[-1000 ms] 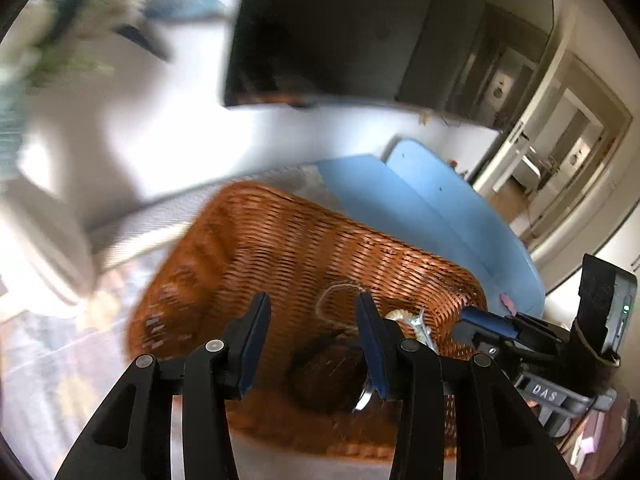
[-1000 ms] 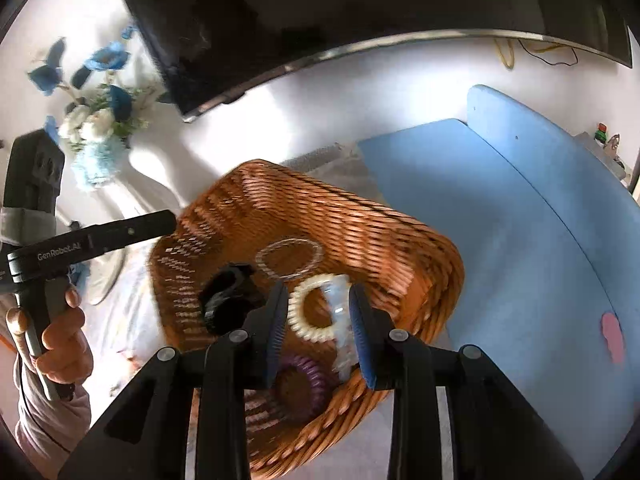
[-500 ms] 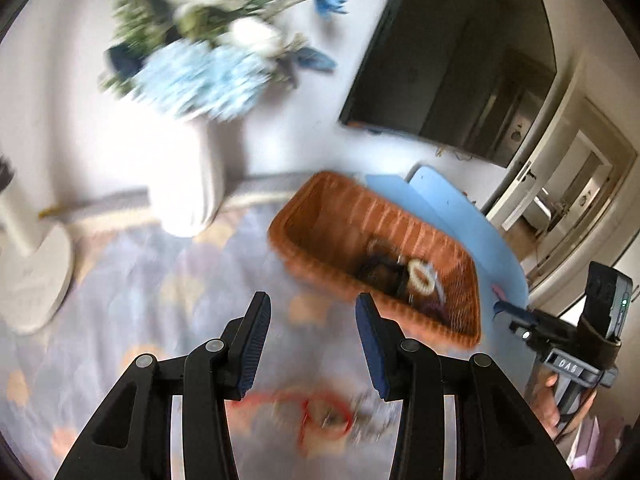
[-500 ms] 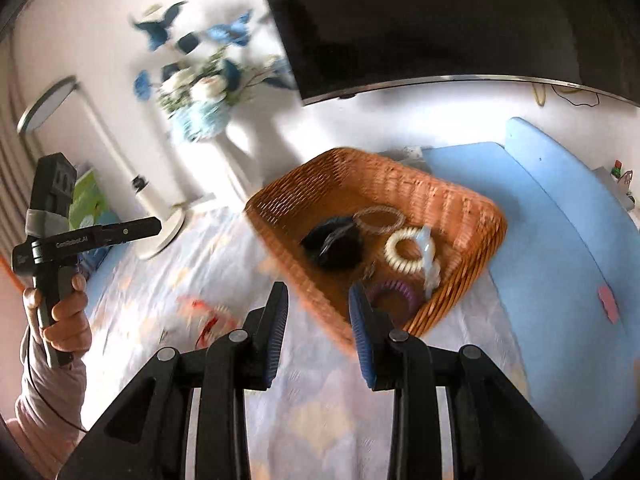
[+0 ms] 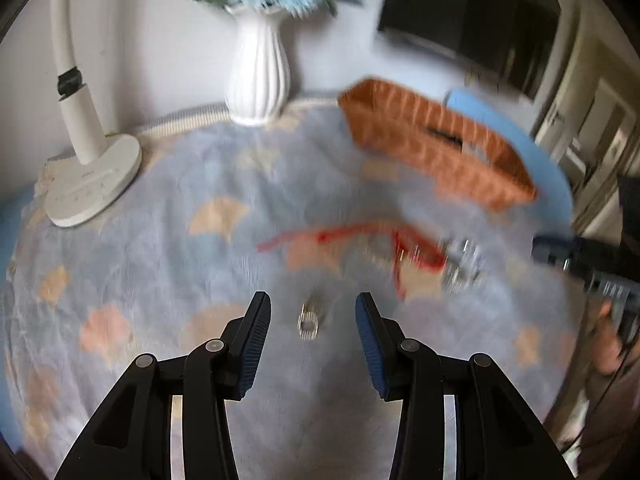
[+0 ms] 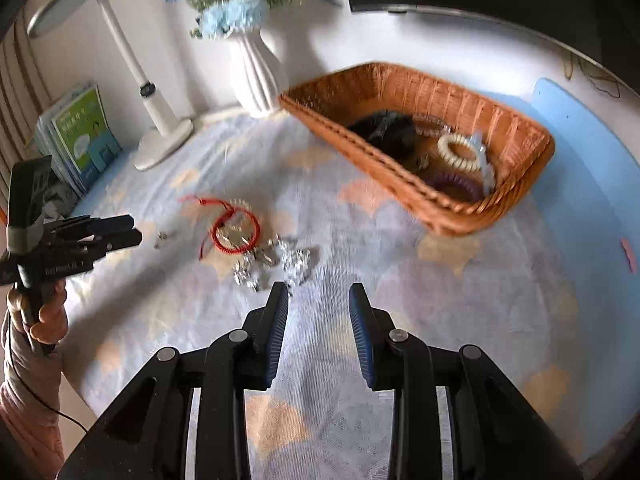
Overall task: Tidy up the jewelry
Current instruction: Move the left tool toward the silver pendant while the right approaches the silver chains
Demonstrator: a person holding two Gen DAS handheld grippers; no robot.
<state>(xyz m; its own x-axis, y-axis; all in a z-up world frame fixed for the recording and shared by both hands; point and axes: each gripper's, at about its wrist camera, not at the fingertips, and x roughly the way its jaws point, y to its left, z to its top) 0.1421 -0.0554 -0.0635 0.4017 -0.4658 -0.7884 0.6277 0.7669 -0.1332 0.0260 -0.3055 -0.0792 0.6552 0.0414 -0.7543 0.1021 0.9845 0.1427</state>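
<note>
Both grippers are empty with jaws apart: the left gripper (image 5: pixel 309 322) frames a small silver clip (image 5: pixel 309 321) on the fleecy cloth (image 5: pixel 168 272), likely the next pick, while the right gripper (image 6: pixel 318 300) hovers just short of the glittery pieces (image 6: pixel 276 262) and red cord (image 6: pixel 234 230). The woven basket (image 6: pixel 516 204) beyond already holds coiled hair ties (image 6: pixel 458 154), so it looks like the drop spot

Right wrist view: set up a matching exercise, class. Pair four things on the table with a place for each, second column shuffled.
Things:
1. cream hair tie
2. red cord
3. vase
4. books

Places:
A. far left, leaning at the wall
B. on the cloth, beside the silver pieces
C. inside the basket
D. by the basket's far left corner

Pairs: 1-C, 2-B, 3-D, 4-A
</note>
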